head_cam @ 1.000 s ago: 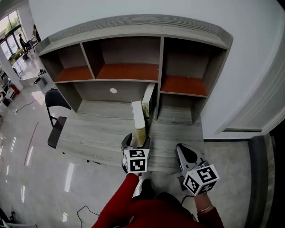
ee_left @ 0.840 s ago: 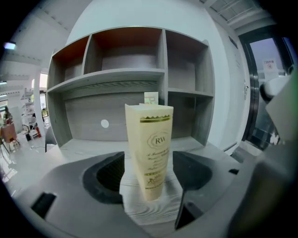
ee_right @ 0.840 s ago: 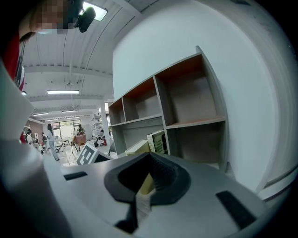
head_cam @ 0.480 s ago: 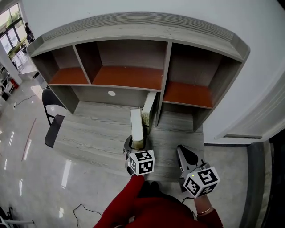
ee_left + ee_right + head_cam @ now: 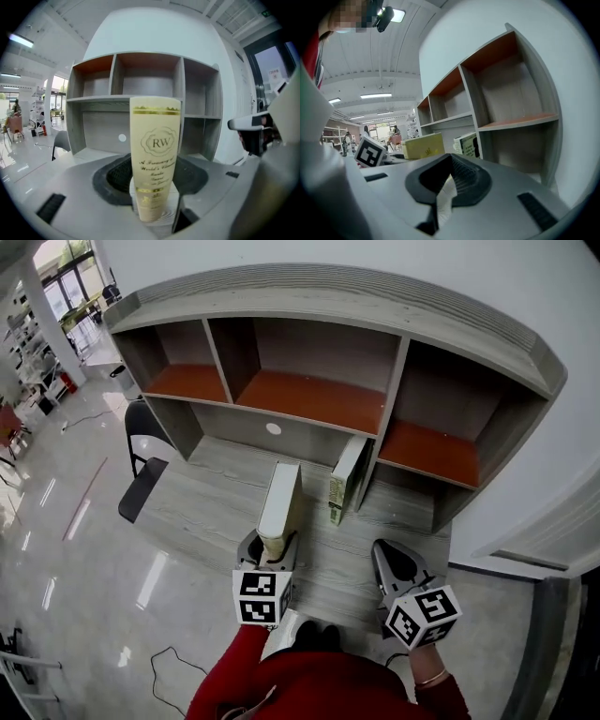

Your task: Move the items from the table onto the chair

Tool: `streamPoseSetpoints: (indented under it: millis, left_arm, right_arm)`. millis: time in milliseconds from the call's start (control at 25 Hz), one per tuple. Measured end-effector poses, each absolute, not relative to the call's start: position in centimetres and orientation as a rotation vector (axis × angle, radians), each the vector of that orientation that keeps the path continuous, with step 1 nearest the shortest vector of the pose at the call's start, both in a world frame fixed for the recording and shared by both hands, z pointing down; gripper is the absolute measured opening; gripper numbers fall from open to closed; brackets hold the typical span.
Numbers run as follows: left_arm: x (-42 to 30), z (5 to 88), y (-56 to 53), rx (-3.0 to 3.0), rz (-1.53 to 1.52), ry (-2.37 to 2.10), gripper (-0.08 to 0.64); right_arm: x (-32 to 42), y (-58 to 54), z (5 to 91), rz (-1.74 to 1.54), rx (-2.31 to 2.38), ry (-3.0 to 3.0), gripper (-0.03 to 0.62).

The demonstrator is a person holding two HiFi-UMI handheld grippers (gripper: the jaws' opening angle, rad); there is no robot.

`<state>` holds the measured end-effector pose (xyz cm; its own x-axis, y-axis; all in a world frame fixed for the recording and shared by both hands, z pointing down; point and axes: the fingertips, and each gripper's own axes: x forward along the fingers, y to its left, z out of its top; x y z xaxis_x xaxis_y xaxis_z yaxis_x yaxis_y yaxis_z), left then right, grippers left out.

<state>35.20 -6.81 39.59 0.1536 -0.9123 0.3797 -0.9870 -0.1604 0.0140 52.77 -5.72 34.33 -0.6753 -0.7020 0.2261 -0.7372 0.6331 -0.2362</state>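
The left gripper [image 5: 269,545] is closing its jaws on the tall cream hardcover book [image 5: 280,501], which is standing upright near the grey wooden table's [image 5: 202,502] front edge (well apart from the black chair [image 5: 142,486]). The right gripper [image 5: 395,563] is hovering empty, jaws together.

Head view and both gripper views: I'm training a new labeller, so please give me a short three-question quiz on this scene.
1. Multiple choice: what stands between the jaws of the left gripper? A a book; B a mug; C nothing.
2. True or false: the right gripper holds something.
3. In the head view, at which end of the table does the chair stand?
Key: 1 A; those jaws are closing on it. 2 False; its jaws are together and empty. 3 The left end.
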Motion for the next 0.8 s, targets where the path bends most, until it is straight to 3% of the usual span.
streamPoseSetpoints:
  millis: [280, 800]
  left_arm:
    - [31.0, 35.4, -3.5, 2.1, 0.364, -1.981, 0.235]
    - [13.3, 30.6, 5.3, 1.849, 0.368, -2.269, 0.235]
  right_arm:
    - [48.2, -5.7, 33.0, 0.458, 0.967, -2.838, 0.011]
    - [27.4, -1.5, 31.6, 0.411, 0.389, -2.948, 0.011]
